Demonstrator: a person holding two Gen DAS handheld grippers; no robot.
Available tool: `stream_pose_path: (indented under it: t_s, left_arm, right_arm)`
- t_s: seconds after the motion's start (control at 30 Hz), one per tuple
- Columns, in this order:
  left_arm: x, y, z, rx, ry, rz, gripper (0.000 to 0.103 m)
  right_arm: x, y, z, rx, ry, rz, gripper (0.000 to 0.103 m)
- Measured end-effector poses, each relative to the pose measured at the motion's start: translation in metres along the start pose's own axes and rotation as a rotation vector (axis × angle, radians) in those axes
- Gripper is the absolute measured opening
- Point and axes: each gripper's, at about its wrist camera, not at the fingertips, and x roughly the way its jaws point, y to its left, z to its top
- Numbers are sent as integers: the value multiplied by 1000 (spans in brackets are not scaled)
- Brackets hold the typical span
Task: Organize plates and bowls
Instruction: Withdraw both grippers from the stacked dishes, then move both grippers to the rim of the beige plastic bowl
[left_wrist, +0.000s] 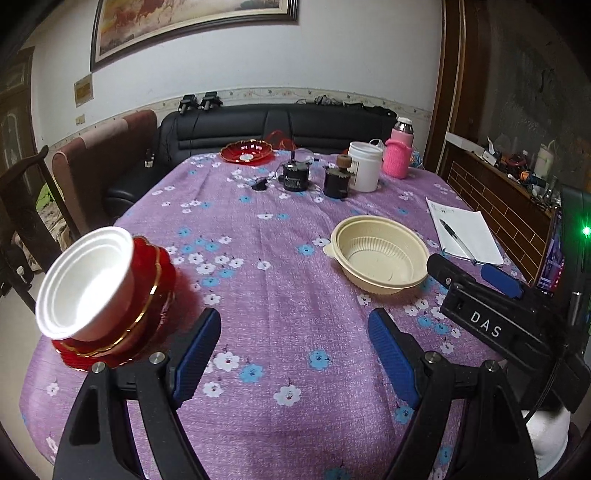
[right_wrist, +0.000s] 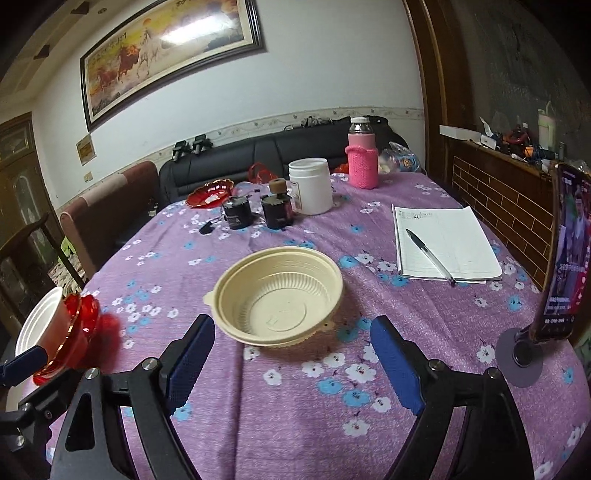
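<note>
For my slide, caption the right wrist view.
Open right gripper faces a beige ribbed plastic bowl on the purple floral tablecloth.

Setting: home living room. Worktop (right_wrist: 295, 406) under purple floral cloth; black sofa (right_wrist: 258, 155) and padded chair (right_wrist: 107, 206) at far side; framed horse painting (right_wrist: 162, 55) on far wall; cluttered wooden sideboard (right_wrist: 495, 177) at right
</note>
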Motion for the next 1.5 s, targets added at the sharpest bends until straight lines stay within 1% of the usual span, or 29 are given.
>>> stream_pose_path:
  t_s: [0.23,0.5,0.73,0.9,1.07,1.2,1.3,1.4,1.5]
  left_arm:
    - [30,-3,9,-19,31,5,81]
    - [59,4,26,-68,50,4,81]
    - [91,3,38,-94,81,-4,81]
    - [113,-5,46,-97,98,-13,81]
    - [141,-16,52,-107,125,-25,81]
    - [163,-22,55,-136,162,-42,81]
    - [176,-25,53,-147,182,-58,81]
    - [182,-26,51,-139,193,-69,81]
    - [185,-26,51,-133,180,-78,81]
  right_arm:
    - [27,-1,9,-21,39,-6,89]
    - [50,4,20,-55,51,-22,89]
    - [75,1,32,-80,59,-57,89]
    - [91,-11,33,-52,70,-61,89]
    - [111,-28,27,-17,143,-46,89]
    - [115,-40,25,17,160,-54,89]
    - [120,-50,24,50,181,-54,86]
    - [122,-55,23,69,195,-56,76]
    - [124,-55,22,72,203,-50,73]
